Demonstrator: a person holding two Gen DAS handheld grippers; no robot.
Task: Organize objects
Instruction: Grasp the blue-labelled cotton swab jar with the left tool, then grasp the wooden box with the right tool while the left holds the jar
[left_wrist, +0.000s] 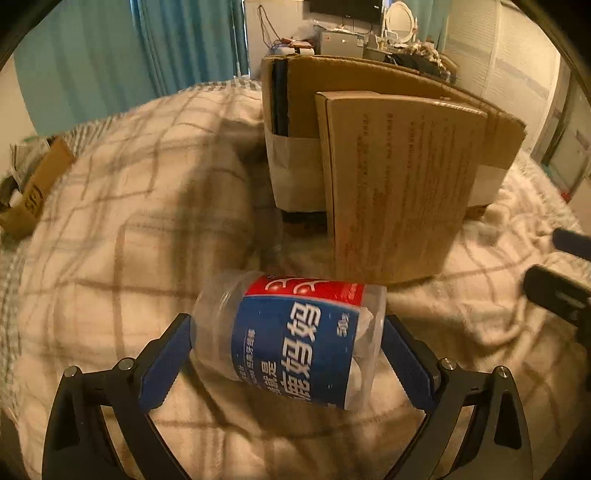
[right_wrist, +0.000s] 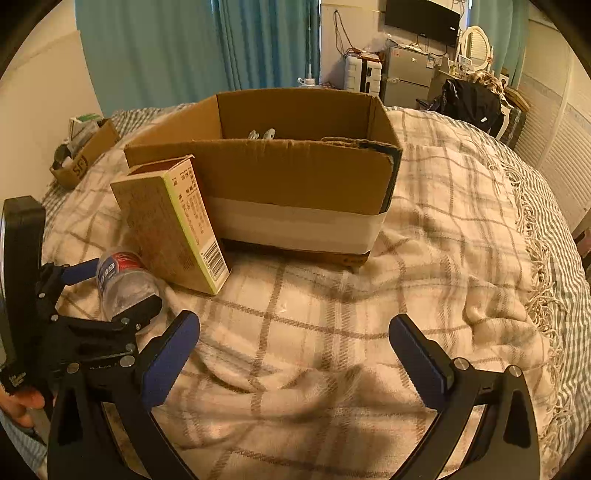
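Left gripper (left_wrist: 288, 339) pinching clear jar (left_wrist: 291, 339) lying sideways, carton (right_wrist: 173, 225) just beyond against open box (right_wrist: 295, 177), right gripper (right_wrist: 295, 343) spread over bare blanket (right_wrist: 424, 258).

Both views tinted warm amber; light level moderate to dim. Brightest areas seen at far wall and right side of room. Broad soft shadows cast across plaid blanket (left_wrist: 122, 206), darkest beside cardboard box (right_wrist: 295, 192). Strong barrel distortion noted; straight edges bowed, corners blacked out by lens rim. Print on clear jar (left_wrist: 295, 339) slightly smeared. Background furniture soft, detail lost.
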